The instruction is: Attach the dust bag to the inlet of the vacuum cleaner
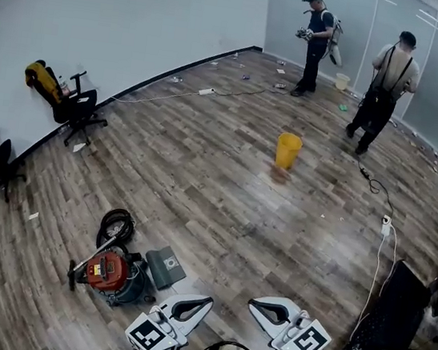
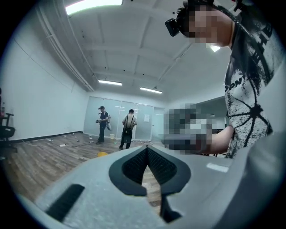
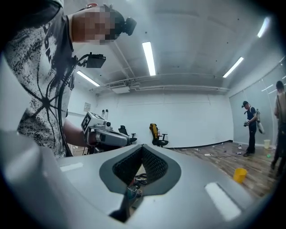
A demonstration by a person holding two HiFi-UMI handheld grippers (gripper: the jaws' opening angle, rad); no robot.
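We are standing in a large, mostly bare room with a wood-plank floor (image 1: pixel 204 168), pale walls and a glass partition at the far end. We are holding the left gripper (image 1: pixel 206 299) and the right gripper (image 1: pixel 252 304) side by side, low in the head view, near each other but not touching. Both claws are clenched with nothing between them: in the left gripper view (image 2: pixel 146 148) and the right gripper view (image 3: pixel 143 146), the ribbed pads are meeting at their tips. The red vacuum cleaner (image 1: pixel 108 272) is lying on the floor to the left of the left gripper, with its black hose (image 1: pixel 116 227) coiling just beyond it. A flat grey piece with a square label, which looks like the dust bag (image 1: pixel 164 268), is lying on the floor just right of the vacuum cleaner, apart from both grippers. A yellow bucket (image 1: pixel 288 150) is standing well off in the middle of the floor. Two people (image 1: pixel 314 42) are standing by the partition, and office chairs (image 1: pixel 73 105) are sitting along the left wall.
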